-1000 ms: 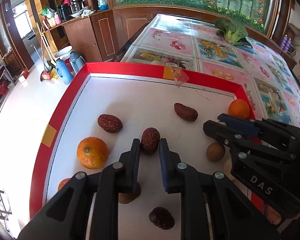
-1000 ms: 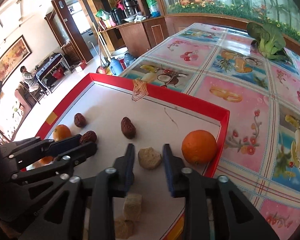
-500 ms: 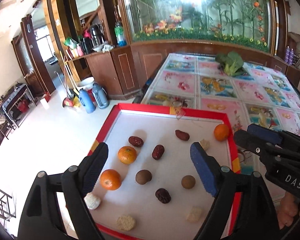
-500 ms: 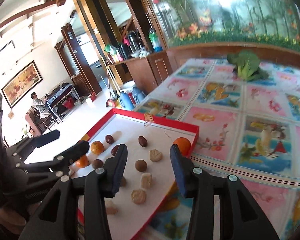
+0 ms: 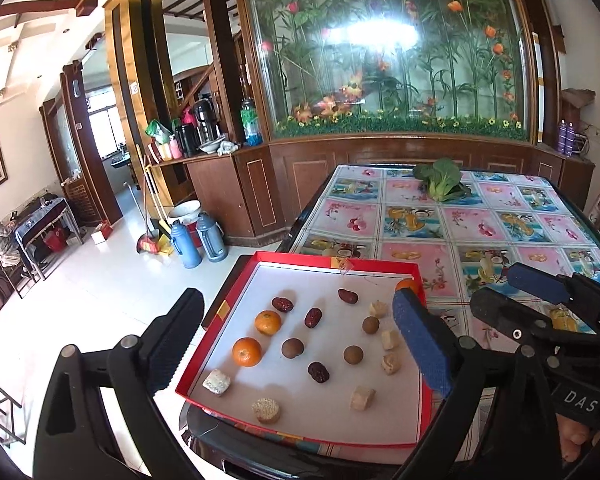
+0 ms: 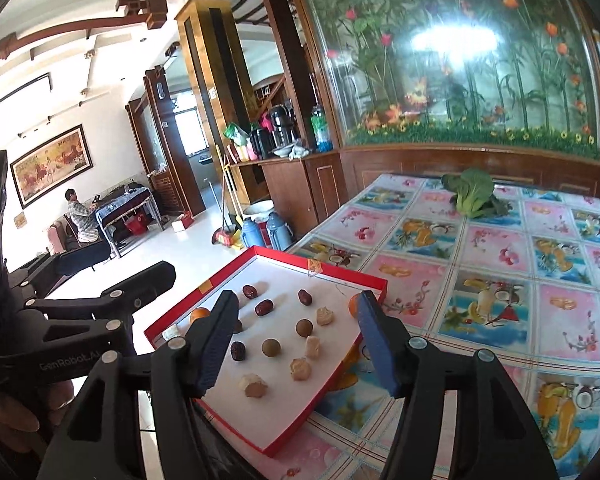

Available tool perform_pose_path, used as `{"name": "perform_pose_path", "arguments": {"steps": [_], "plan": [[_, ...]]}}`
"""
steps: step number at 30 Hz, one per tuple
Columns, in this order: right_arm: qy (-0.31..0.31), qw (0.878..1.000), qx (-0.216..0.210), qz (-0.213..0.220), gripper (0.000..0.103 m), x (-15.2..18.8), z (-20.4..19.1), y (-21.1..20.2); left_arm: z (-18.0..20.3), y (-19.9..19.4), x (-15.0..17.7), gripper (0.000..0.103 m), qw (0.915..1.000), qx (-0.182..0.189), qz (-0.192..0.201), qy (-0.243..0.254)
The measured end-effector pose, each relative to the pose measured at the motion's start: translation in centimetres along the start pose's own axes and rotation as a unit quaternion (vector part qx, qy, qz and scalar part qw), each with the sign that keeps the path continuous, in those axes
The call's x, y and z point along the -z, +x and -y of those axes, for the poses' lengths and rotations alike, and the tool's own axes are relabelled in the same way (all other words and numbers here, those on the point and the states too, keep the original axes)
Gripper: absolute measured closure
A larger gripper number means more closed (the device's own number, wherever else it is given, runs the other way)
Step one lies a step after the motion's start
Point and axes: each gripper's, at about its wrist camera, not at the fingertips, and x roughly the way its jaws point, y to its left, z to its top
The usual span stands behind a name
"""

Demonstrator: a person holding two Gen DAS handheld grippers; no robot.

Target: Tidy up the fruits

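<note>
A red-rimmed white tray (image 5: 236, 292) sits at the table's near left corner; it also shows in the right wrist view (image 6: 340, 276). On it lie oranges (image 5: 247, 351), dark red dates (image 5: 313, 317), brown round longans (image 5: 292, 347) and several beige snack pieces (image 5: 363, 397). Another orange (image 6: 353, 305) sits at the far right corner. My left gripper (image 5: 296, 348) is wide open and empty, raised well above the tray. My right gripper (image 6: 296, 340) is also wide open and empty, high above the tray's right side.
The table (image 5: 480, 224) has a fruit-print cloth with a green leafy vegetable (image 5: 440, 180) at the far end. Wooden cabinets (image 5: 228, 184) and thermos flasks (image 5: 198, 240) on the floor stand to the left. A person (image 6: 78, 212) sits far left.
Both grippers opened, let go of the date and the beige piece, and pulled back and up from the tray. The whole tray has come into view.
</note>
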Motion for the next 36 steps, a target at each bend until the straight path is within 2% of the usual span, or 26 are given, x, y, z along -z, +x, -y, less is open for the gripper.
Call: {"name": "perform_pose_path", "arguments": {"steps": [8,14,17,19,21,24,29,36], "plan": [[-0.022,0.999,0.012,0.032,0.028,0.4,-1.1,-2.4,-0.4,-2.5,0.7,0.001,0.9996,-0.007,0.025,-0.011],[-0.041,0.998,0.035,0.037,0.023,0.6,-1.8,-2.2,-0.7,-3.4,1.4,0.000,0.9989,-0.020,0.035,-0.026],[-0.047,0.997,0.046,0.046,0.022,0.8,-2.0,-1.9,-0.6,-3.2,1.8,0.000,0.9973,-0.051,0.036,-0.037],[-0.054,0.996,0.055,0.047,0.022,0.9,-1.9,-1.7,-0.3,-3.2,2.0,0.000,0.9951,-0.081,0.047,-0.030],[-0.060,0.995,0.061,0.047,0.022,0.7,-1.9,-1.1,-0.1,-2.9,2.0,0.000,0.9942,-0.092,0.051,-0.022],[-0.060,0.995,0.061,0.053,0.022,0.5,-1.6,-0.7,-0.2,-1.8,1.9,0.000,0.9960,-0.076,0.029,-0.036],[-0.078,0.993,0.075,0.051,0.022,1.1,-1.7,0.4,-0.4,0.0,1.9,0.000,0.9966,-0.071,0.009,-0.039],[-0.066,0.993,0.084,0.040,0.022,2.0,-1.0,1.8,-0.8,2.2,2.4,0.000,0.9965,-0.057,-0.033,-0.052]]}}
